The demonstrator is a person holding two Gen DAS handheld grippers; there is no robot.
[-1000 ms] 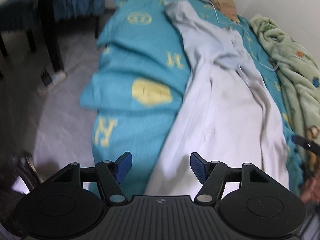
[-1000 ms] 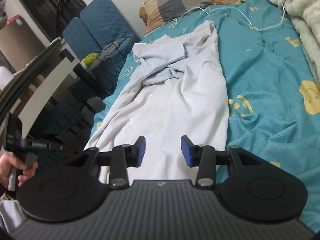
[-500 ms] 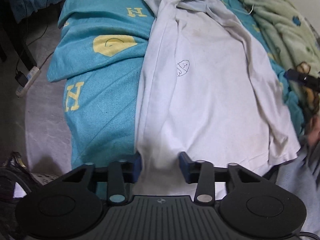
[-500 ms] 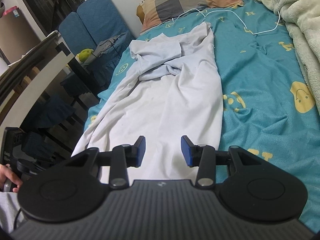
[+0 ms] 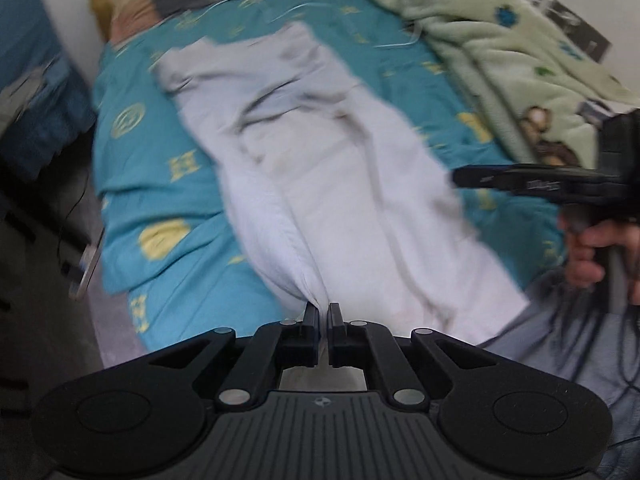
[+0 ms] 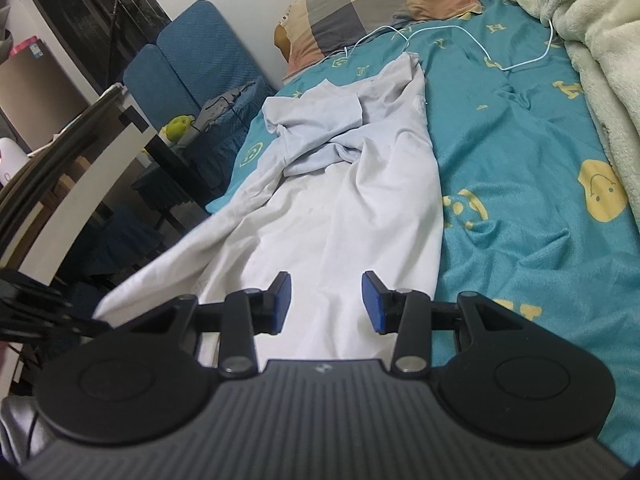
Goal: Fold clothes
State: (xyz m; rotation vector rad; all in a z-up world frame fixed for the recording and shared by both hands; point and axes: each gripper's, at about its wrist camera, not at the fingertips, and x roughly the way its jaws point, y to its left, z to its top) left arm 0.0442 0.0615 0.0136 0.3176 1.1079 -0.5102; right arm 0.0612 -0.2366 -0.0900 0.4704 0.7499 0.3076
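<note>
- Currently the left gripper is clamped on the near hem corner of the white shirt; cloth tents up into the closed jaws.
- Right gripper hangs with jaws apart over the hem, nothing between the blue pads.
- Shirt lies lengthwise on the teal bedsheet, collar end bunched near the checked pillow.
- Step, I'd say: grabbing hem corners for the first fold.
- Next move needs the right side pinching the opposite corner, even tension.
- Thin limp cotton, wrinkly; fleece blanket alongside is thick, plush.
</note>
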